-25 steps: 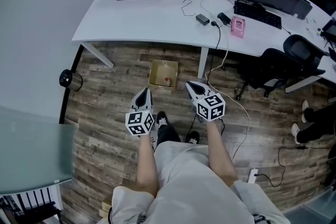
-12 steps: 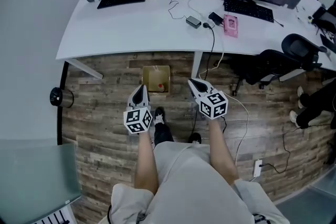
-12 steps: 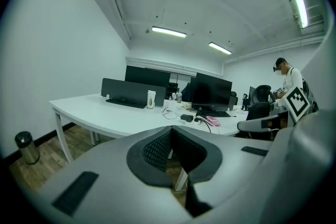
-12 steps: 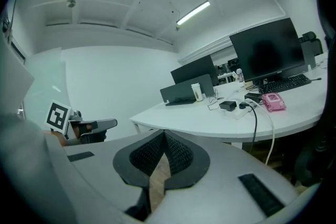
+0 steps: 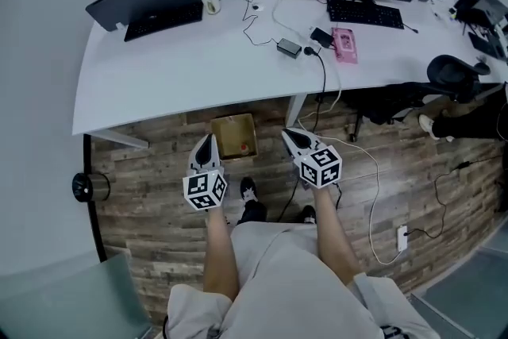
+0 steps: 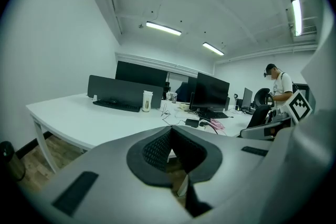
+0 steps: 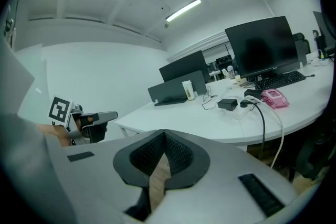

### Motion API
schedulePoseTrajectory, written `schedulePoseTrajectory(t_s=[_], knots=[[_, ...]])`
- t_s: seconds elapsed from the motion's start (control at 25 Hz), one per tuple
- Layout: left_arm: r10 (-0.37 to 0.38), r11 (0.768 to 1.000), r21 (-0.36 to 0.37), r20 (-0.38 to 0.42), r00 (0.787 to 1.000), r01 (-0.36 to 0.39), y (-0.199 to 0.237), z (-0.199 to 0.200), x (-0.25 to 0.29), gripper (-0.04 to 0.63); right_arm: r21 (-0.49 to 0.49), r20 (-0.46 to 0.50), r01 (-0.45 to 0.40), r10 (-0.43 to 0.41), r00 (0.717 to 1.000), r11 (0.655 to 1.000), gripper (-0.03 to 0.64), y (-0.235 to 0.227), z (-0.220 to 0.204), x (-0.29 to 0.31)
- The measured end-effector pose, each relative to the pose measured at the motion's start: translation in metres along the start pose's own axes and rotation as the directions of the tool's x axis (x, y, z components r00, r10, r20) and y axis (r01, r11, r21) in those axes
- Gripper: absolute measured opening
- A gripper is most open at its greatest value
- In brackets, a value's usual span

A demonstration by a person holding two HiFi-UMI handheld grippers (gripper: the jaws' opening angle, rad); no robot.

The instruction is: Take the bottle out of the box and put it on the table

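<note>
Both claws are fully closed and hold nothing: the left gripper (image 5: pixel 206 143) and the right gripper (image 5: pixel 290 136) each have their tips pressed together, in their own views too. They hang over the wood floor (image 5: pixel 159 179), on either side of the cardboard box (image 5: pixel 230 127).

The box is open-topped and stands on the floor just under the near edge of the white desk (image 5: pixel 198 59). The bottle (image 5: pixel 243 147) sits in the box's near right corner. It is too small to tell more than a red spot, probably the cap.

- **Handling:** likely light, smooth plastic that is round and could slip or roll.
- **Where to grip:** you'd best open wide and take the body just below the cap.
- **Watch for:** the box looks light and may slide, so steady its rim with your other claw.
</note>
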State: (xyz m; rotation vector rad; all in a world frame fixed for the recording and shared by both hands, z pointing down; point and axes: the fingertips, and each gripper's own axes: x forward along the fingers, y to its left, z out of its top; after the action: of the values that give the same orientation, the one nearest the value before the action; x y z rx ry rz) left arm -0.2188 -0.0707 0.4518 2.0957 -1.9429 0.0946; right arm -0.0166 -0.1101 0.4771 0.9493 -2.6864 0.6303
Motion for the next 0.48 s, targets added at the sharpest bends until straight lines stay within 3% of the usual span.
schedulePoseTrajectory(t_s=[0.28, 0.48], knots=[[-0.085, 0.996, 0.018, -0.044, 0.995, 0.086, 0.051, 0.001, 0.032, 0.012, 0.02, 0.036, 0.089, -0.089, 0.995, 0.996, 0.038, 0.01, 0.009, 0.042], [-0.137, 0.99, 0.006, -0.074, 0.988, 0.138, 0.074, -0.014, 0.052, 0.012, -0.003, -0.011, 0.142, -0.142, 0.99, 0.99, 0.038, 0.016, -0.003, 0.054]])
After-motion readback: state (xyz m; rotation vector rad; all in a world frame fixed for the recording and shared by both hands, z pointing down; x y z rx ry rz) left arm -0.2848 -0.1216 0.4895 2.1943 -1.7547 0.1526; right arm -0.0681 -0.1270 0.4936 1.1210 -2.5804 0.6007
